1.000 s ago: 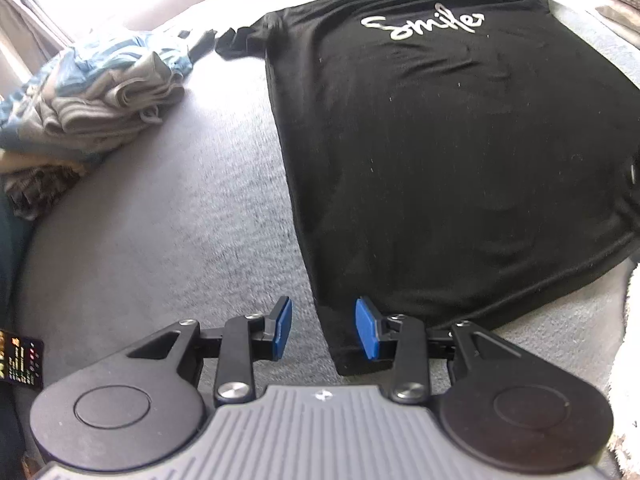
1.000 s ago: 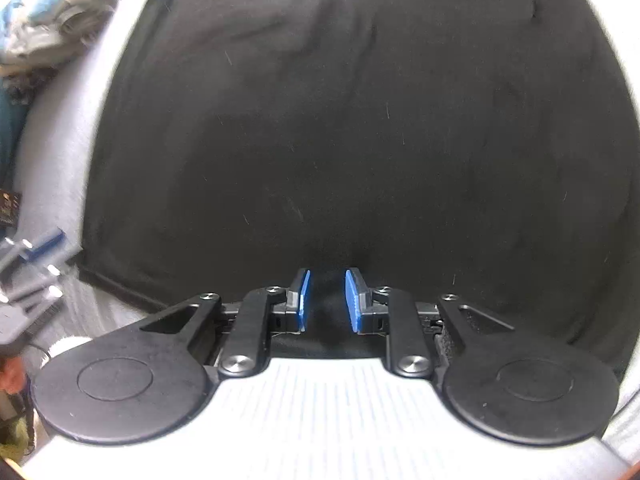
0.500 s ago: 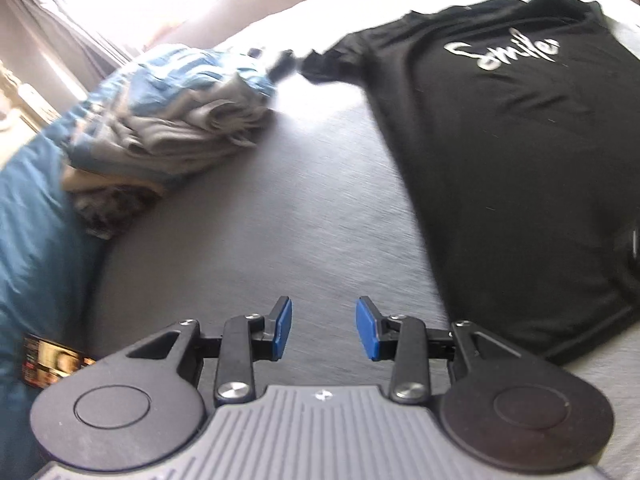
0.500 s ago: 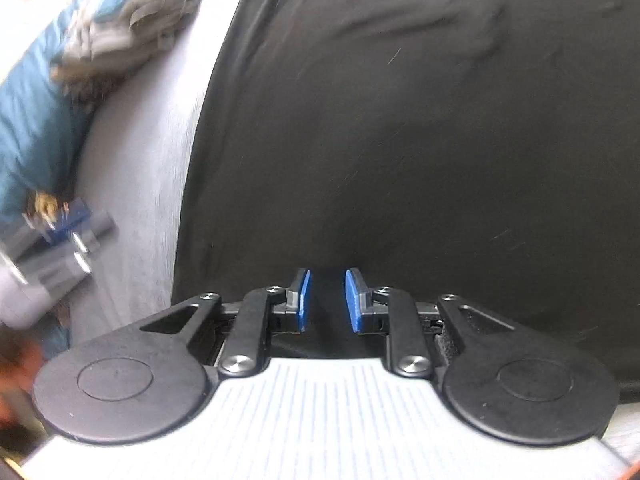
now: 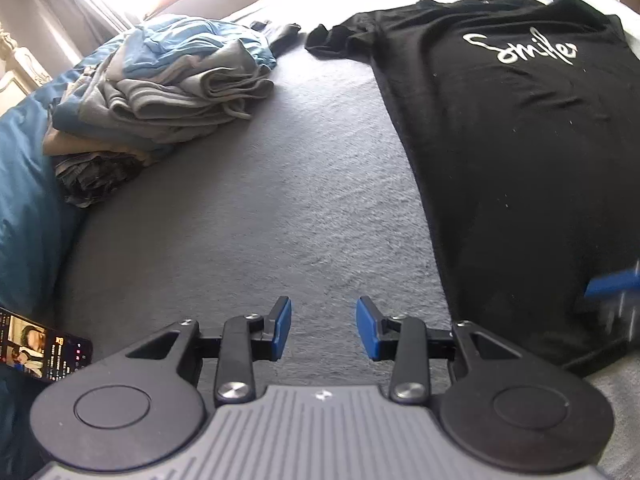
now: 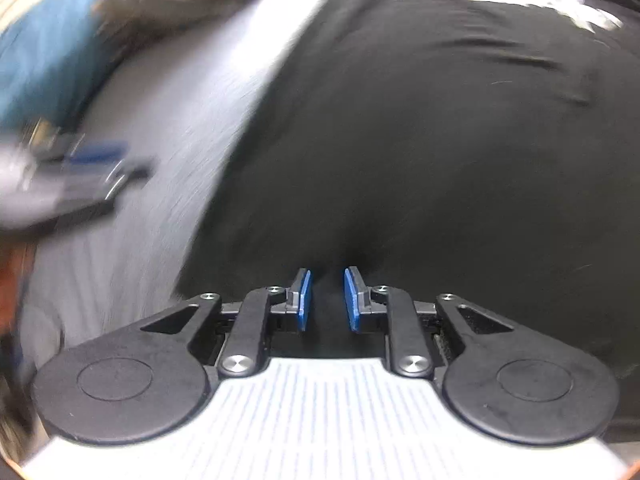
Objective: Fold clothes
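Observation:
A black T-shirt (image 5: 520,160) with white script lies flat, front up, on the grey blanket (image 5: 260,220). My left gripper (image 5: 323,326) is open over bare blanket, just left of the shirt's lower corner, with nothing between its pads. My right gripper (image 6: 325,300) hovers over the shirt (image 6: 440,140) near its lower hem, jaws a narrow gap apart, and I see no fabric pinched. It shows as a blue blur (image 5: 612,288) at the right edge of the left wrist view. The left gripper (image 6: 80,168) is a blur at the left of the right wrist view.
A pile of folded grey and blue clothes (image 5: 160,92) sits at the back left. A blue duvet (image 5: 24,200) borders the blanket on the left. A lit phone (image 5: 40,346) lies at the near left. A bright window is behind.
The left gripper moved left, off the shirt's lower corner onto bare blanket. The right gripper slid left over the shirt toward its left edge and rolled. Both gaps stayed the same.

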